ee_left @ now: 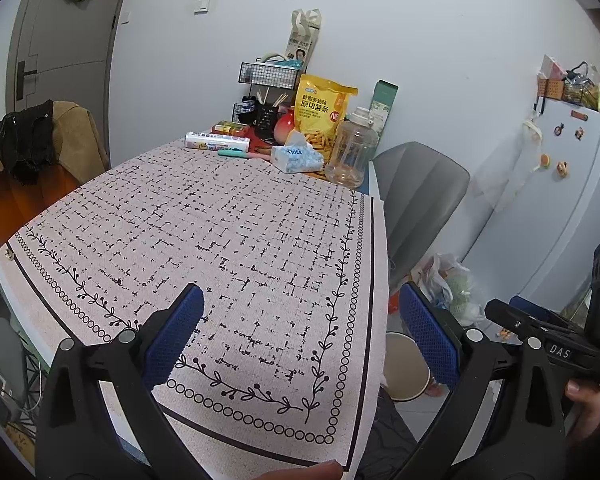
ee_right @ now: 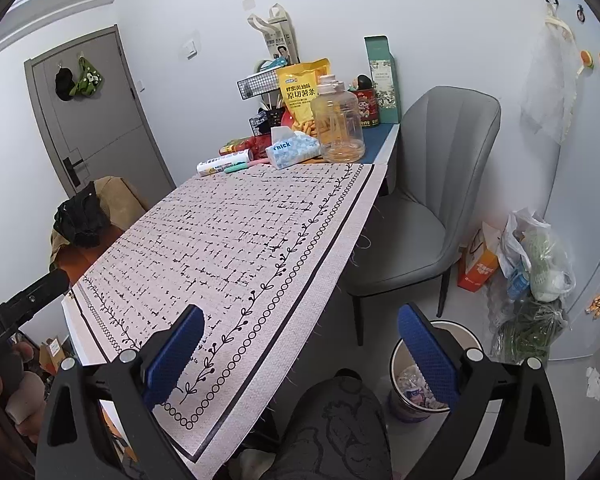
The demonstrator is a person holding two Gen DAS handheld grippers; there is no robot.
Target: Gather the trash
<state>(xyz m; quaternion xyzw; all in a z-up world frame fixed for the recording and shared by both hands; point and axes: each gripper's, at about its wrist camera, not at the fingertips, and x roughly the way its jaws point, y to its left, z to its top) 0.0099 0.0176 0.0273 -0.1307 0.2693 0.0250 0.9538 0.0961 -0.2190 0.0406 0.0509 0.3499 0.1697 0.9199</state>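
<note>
A small round trash bin (ee_right: 410,376) with wrappers inside stands on the floor at the table's near right corner; its rim also shows in the left wrist view (ee_left: 404,364). My left gripper (ee_left: 300,328) is open and empty above the near end of the patterned table mat (ee_left: 220,240). My right gripper (ee_right: 300,344) is open and empty, held over the table's right edge, with the bin behind its right finger. The right gripper's body (ee_left: 548,336) shows at the right of the left wrist view. No loose trash shows on the mat.
Items crowd the table's far end: a yellow snack bag (ee_right: 302,96), a clear jug (ee_right: 338,120), a tissue pack (ee_right: 292,148), a wire rack (ee_left: 268,74). A grey chair (ee_right: 432,184) stands right of the table. Plastic bags (ee_right: 536,256) lie by the fridge (ee_left: 560,184).
</note>
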